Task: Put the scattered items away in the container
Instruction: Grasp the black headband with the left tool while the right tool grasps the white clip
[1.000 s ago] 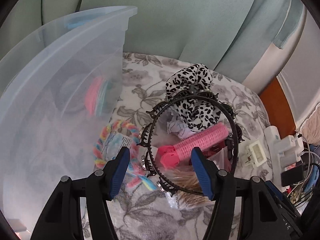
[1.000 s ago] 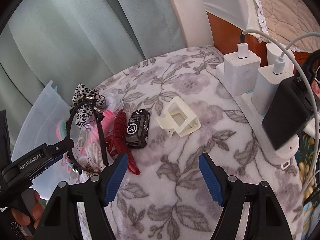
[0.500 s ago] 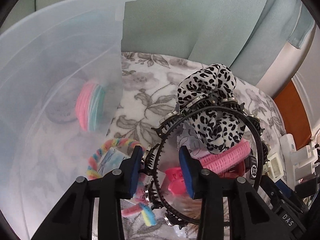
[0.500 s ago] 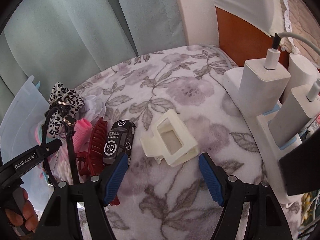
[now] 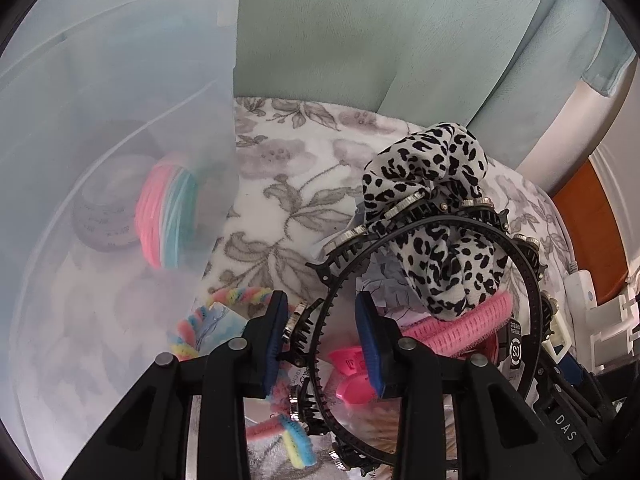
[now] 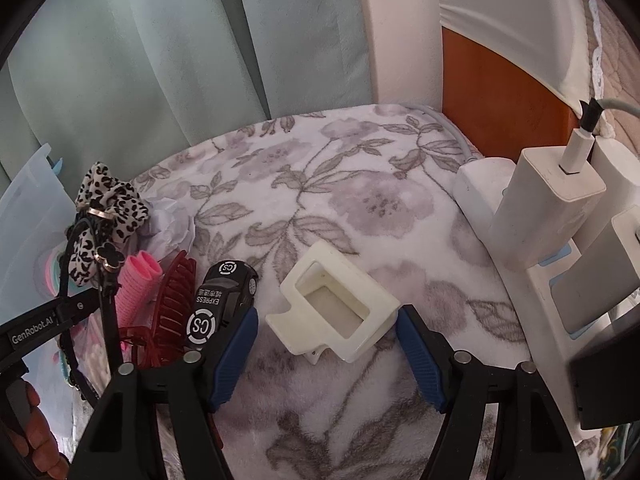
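Taking the clear plastic container (image 5: 120,128) as my reference, working left to right. It sits at the far left on the floral blanket (image 5: 288,208); through its wall I see a roll of tape (image 5: 100,216) and a pink-and-teal coil of hair ties (image 5: 168,212) already inside. Just right of its near corner lies a rainbow pipe-cleaner ring (image 5: 240,294) with a small card on it. My left gripper (image 5: 322,340) is right of that, jaws narrowed and just been closing, straddling the toothed black headband (image 5: 420,236); the left pad looks to be against the band's studded edge, the right pad stands clear inside the hoop, so I read it as not yet clamped. Further right of the container the pile continues: leopard-print scrunchie (image 5: 432,208) draped over the headband, pink hair roller (image 5: 460,328) under it, and a bag of cotton swabs (image 5: 384,432) at the bottom. From the right wrist view, past the roller comes a dark red claw clip (image 6: 168,312), then a black toy car (image 6: 224,300) touching it. Farthest from the container is the cream plastic clip (image 6: 340,308), lying alone on the blanket. My right gripper (image 6: 326,354) has its jaws wide, just been closing slightly, one pad on each side of that cream clip; I can't tell whether the pads touch it. A white power strip with chargers (image 6: 552,232) runs along the right edge.
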The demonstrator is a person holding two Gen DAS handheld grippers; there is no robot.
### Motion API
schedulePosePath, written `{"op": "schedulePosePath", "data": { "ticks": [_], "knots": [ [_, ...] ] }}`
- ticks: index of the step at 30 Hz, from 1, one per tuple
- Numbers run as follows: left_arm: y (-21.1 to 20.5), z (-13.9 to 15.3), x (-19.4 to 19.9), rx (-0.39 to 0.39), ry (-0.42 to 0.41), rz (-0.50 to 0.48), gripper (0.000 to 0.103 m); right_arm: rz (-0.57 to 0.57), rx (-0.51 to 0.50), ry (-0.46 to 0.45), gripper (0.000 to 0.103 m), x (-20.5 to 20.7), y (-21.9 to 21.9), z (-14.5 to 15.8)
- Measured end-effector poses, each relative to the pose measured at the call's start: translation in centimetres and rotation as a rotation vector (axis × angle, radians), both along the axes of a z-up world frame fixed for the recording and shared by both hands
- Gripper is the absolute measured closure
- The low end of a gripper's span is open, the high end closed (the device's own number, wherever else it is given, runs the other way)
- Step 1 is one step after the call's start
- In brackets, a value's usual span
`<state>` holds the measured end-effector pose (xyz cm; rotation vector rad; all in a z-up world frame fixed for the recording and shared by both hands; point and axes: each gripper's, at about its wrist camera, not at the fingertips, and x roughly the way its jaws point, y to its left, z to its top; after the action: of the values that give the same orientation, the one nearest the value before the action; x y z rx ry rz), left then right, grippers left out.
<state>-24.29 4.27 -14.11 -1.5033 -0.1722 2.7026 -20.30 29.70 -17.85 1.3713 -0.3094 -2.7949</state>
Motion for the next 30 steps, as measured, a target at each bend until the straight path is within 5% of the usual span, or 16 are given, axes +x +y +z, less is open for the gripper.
{"op": "schedulePosePath", "data": {
  "ticks": [2,5,30],
  "knots": [
    [0.0,0.1,0.2,-0.004,0.003,0.003,0.078,-0.018,0.013,0.001,0.044,0.2,0.2,0.0],
    [0.0,0.3,0.7,-0.006,0.009,0.008,0.087,-0.028,-0.011,-0.001,0.044,0.4,0.7,0.0],
    [0.3,4.6,7.4,0.008,0.062,-0.035,0.088,-0.125,-0.172,0.05,0.044,7.5,0.8,3.9]
  ]
}}
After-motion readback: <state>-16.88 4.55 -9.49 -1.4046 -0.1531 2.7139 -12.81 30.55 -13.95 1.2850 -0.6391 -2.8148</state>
